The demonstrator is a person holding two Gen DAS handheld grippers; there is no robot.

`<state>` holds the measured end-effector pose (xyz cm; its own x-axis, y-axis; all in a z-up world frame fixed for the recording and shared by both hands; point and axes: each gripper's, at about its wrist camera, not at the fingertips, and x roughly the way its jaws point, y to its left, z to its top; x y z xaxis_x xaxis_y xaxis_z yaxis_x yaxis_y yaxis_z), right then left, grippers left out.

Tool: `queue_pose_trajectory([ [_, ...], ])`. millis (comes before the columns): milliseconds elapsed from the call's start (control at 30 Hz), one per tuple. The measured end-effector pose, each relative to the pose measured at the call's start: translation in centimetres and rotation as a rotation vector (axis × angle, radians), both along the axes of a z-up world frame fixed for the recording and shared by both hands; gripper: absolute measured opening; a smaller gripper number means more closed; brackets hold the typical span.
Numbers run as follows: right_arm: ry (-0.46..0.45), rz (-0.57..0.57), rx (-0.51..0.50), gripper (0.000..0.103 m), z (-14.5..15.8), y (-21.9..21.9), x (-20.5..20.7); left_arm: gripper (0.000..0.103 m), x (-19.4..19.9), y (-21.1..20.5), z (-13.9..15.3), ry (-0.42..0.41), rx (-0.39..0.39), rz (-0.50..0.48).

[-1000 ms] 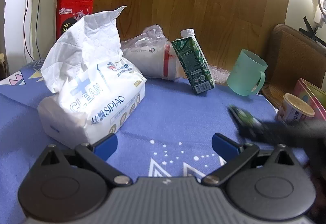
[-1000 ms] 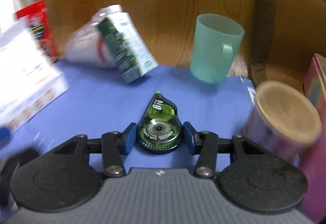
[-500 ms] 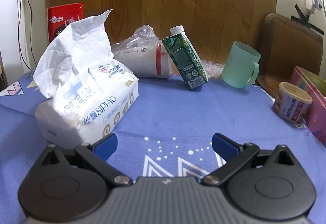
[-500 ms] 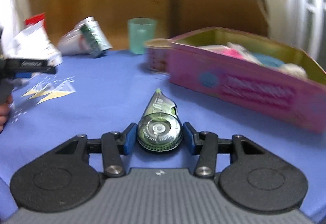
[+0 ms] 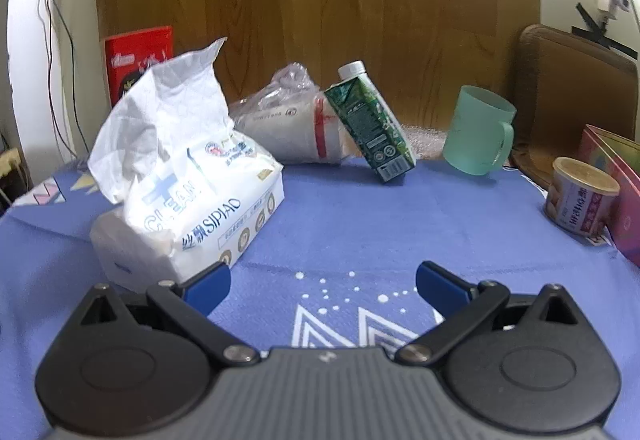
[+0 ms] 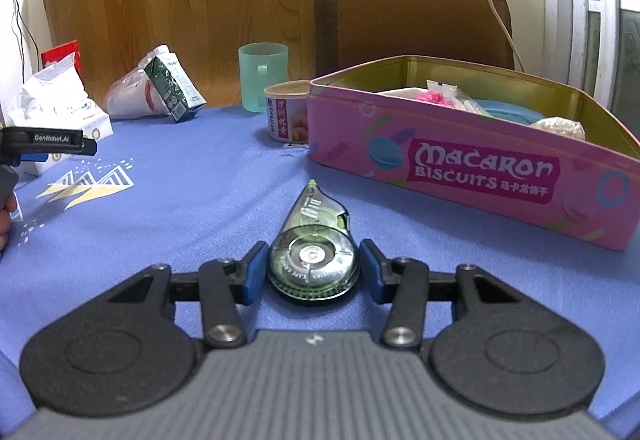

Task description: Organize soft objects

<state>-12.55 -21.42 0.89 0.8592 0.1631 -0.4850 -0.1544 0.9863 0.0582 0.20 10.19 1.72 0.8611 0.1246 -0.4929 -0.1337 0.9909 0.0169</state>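
Note:
My right gripper is shut on a green, clear correction tape dispenser, held low over the blue tablecloth. It points at the front of the open pink biscuit tin, which holds pink, blue and white soft items. A white tissue pack with a sheet pulled up lies at the left. My left gripper is open beside the pack's near corner, nothing between its blue pads. The right wrist view shows the left gripper from the side at the left edge.
At the back stand a bagged stack of paper cups, a leaning green carton, a mint mug and a small can. A red box stands behind the tissues. A brown chair back rises behind the tin.
My right gripper has carried the tape dispenser away from the mug and carton to a spot in front of the pink tin. The left gripper stayed nearly in place, rolling slightly.

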Motion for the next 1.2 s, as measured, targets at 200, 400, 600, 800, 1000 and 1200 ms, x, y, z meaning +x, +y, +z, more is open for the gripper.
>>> queue_pose_trajectory([
  [200, -0.001, 0.002, -0.023, 0.052, 0.03, 0.44, -0.05, 0.102, -0.61, -0.90, -0.01, -0.026, 0.056, -0.033],
  [400, -0.001, 0.004, -0.016, 0.052, -0.01, 0.26, 0.00, 0.102, -0.33, -0.75, 0.00, -0.014, 0.035, -0.043],
  [600, -0.001, 0.005, -0.015, 0.052, -0.01, 0.23, 0.01, 0.102, -0.29, -0.62, -0.03, -0.009, 0.019, -0.043],
  [800, -0.002, 0.003, -0.016, 0.052, 0.00, 0.25, 0.00, 0.102, -0.35, -0.59, -0.02, -0.013, 0.014, -0.049],
  [1000, -0.005, 0.003, -0.014, 0.052, -0.04, 0.25, -0.08, 0.102, -0.55, -0.64, 0.04, -0.022, 0.011, -0.047],
  [1200, -0.005, 0.003, -0.020, 0.052, -0.02, 0.24, -0.04, 0.102, -0.60, -0.57, 0.05, -0.027, 0.004, -0.050],
])
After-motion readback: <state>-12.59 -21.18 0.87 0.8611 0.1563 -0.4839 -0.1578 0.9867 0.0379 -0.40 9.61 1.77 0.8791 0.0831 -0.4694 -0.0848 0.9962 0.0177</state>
